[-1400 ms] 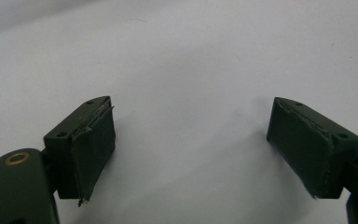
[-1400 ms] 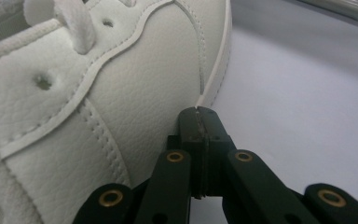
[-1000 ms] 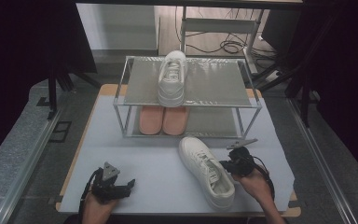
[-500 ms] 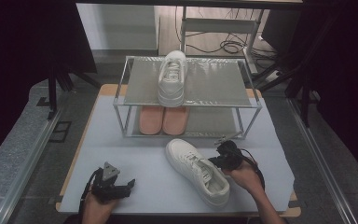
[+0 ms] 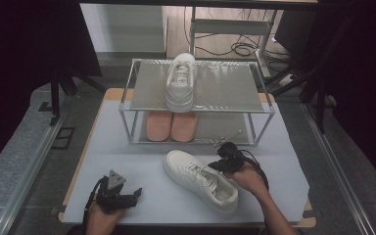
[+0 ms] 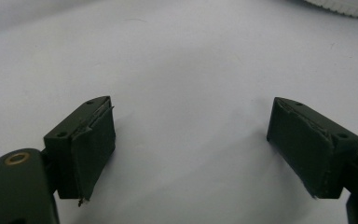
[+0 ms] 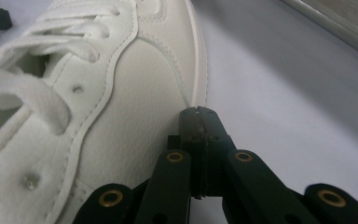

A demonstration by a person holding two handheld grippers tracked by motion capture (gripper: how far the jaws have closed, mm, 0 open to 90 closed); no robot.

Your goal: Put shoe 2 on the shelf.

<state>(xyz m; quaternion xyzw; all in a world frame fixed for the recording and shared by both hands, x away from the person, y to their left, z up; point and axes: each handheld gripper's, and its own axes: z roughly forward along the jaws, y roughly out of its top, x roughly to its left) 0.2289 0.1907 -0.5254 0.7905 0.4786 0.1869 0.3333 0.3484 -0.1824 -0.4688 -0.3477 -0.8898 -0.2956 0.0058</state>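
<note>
1. the white sneaker (image 5: pixel 201 181) lies on its sole on the pale surface (image 5: pixel 127 147), in front of the rack, with its toe turned toward the rack's left half and its heel toward the near right edge
2. the right claw (image 7: pixel 199 116) has its two jaws pressed together with nothing between them; its tip sits against the sneaker's side, right at the seam above the sole
3. in the high view the right claw (image 5: pixel 225 159) is at the sneaker's right side, about midway along the shoe, with the hand (image 5: pixel 247 177) just behind it
4. the left claw (image 6: pixel 191 140) is spread wide and empty, with bare surface between the jaws; in the high view it rests (image 5: pixel 127 197) near the front left edge, well apart from the sneaker
5. the metal rack (image 5: pixel 254 98) stands at the back: a second white sneaker (image 5: pixel 181 81) is on its top shelf, and a pair of pink shoes (image 5: pixel 171 125) is on the lower shelf
</note>
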